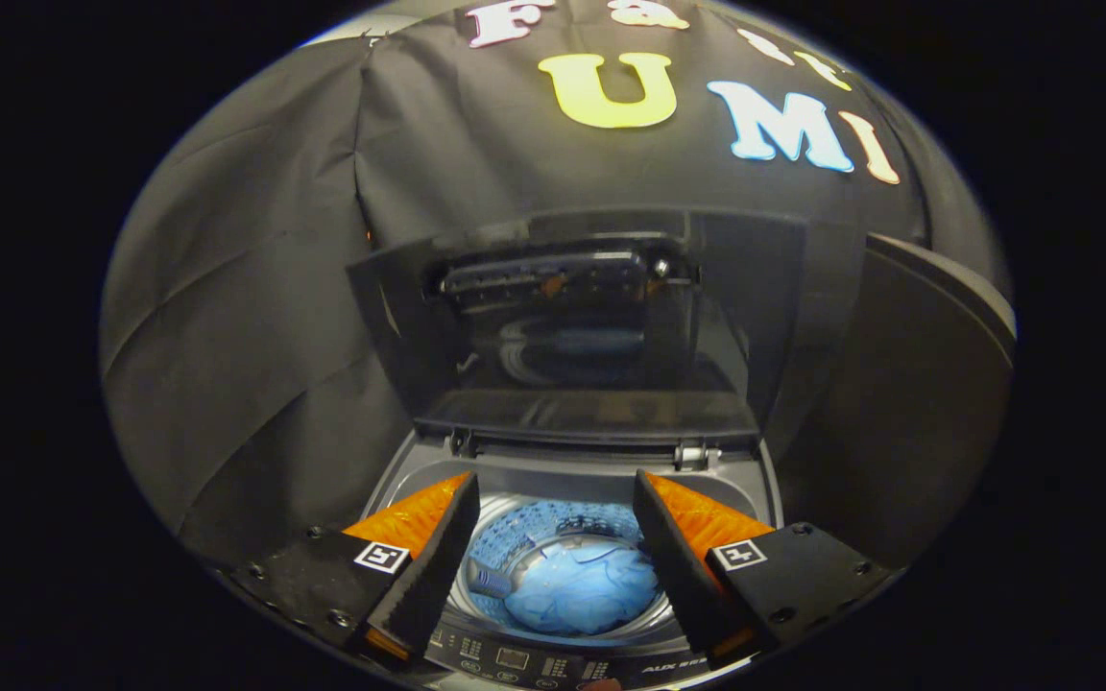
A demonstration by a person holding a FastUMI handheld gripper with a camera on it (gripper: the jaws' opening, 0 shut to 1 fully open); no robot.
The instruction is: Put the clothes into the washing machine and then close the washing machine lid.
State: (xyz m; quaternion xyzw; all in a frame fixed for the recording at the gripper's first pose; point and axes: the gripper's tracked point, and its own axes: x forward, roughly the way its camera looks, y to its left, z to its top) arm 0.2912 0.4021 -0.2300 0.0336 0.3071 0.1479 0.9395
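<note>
- My gripper [553,499] hovers with its fingers spread wide, empty.
- One crumpled, soft blue garment [580,587] lies in the round perforated drum [524,526], beyond them.
- The glossy lid [572,326] stands upright on two hinges.

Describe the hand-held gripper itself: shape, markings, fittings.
The hand-held gripper has two wedge-shaped fingers that taper toward their tips, with flat, rough-textured inner faces. Each finger sits on a flat black base plate fastened with round screws, and each plate carries a small square black-and-white marker. No cables show. The fingers stand apart, open, above the washing machine.
</note>
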